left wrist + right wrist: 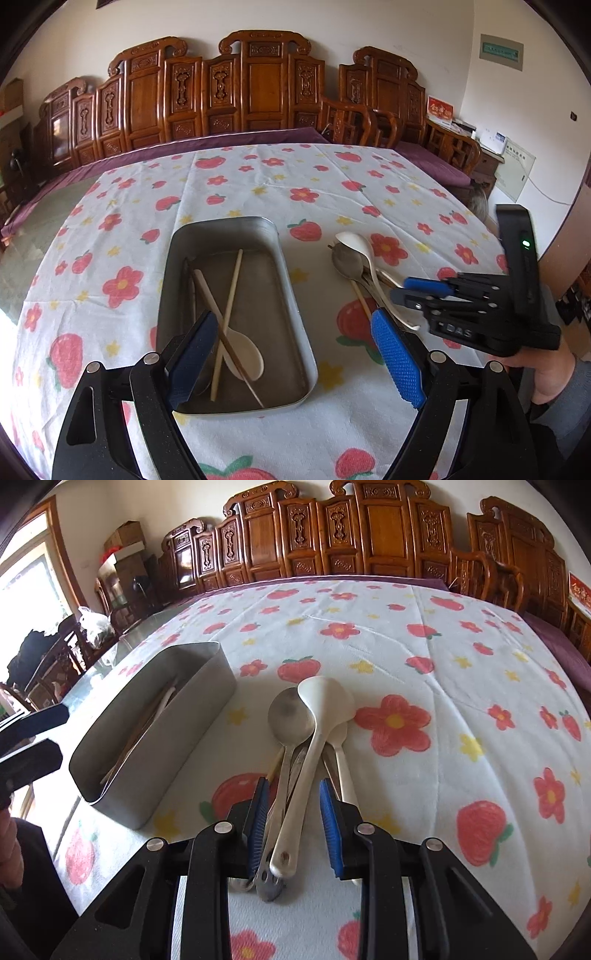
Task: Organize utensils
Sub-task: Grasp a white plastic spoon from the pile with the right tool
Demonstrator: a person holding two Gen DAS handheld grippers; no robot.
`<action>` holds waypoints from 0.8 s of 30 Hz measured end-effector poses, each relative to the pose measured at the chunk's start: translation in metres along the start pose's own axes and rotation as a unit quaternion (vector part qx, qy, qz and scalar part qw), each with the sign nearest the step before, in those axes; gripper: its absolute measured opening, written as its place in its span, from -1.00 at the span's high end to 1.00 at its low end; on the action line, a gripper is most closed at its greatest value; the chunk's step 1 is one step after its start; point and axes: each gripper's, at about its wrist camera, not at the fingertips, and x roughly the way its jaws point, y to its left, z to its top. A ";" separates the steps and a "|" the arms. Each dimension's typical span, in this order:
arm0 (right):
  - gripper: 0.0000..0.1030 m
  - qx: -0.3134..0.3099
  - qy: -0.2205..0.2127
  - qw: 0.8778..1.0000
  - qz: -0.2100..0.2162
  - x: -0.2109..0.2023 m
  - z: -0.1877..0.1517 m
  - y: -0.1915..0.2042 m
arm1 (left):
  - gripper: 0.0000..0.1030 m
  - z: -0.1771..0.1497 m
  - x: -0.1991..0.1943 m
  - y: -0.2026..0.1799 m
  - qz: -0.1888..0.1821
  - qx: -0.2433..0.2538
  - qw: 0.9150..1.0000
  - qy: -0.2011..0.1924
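One loose pile of utensils (306, 738) lies dead ahead of our right gripper (295, 823), handles toward us, long axes running 6 to 12 o'clock. Its jaws straddle the handles, partly parted, pads not yet pressing; nothing held. The white spoon (314, 746) lies topmost, over the metal spoon (288, 716). Our left gripper (295, 362) hangs wide open over the metal tray (295, 295) at the pile's 9 o'clock, so the right is nearer. The tray already holds a spoon and chopsticks. Flowered tablecloth (443, 664); carved wooden bench (369, 524) at 12 o'clock.
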 end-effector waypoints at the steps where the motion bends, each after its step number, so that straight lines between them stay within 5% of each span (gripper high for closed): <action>1: 0.42 0.004 0.003 1.000 0.001 0.005 0.002 -0.002 | -0.59 0.000 0.000 -0.001 0.000 0.001 1.000 0.000; 3: 0.55 0.013 0.007 1.000 0.003 0.011 0.006 -0.005 | -0.59 0.000 0.001 -0.002 -0.001 0.000 1.000 -0.001; 15: 0.56 0.015 0.001 0.999 -0.031 0.042 0.032 -0.012 | -0.59 0.000 0.001 -0.005 -0.002 0.001 1.000 -0.001; 24: 0.77 0.049 0.005 0.998 -0.025 0.030 0.029 -0.034 | -0.59 0.003 -0.002 -0.021 -0.006 0.007 1.000 -0.006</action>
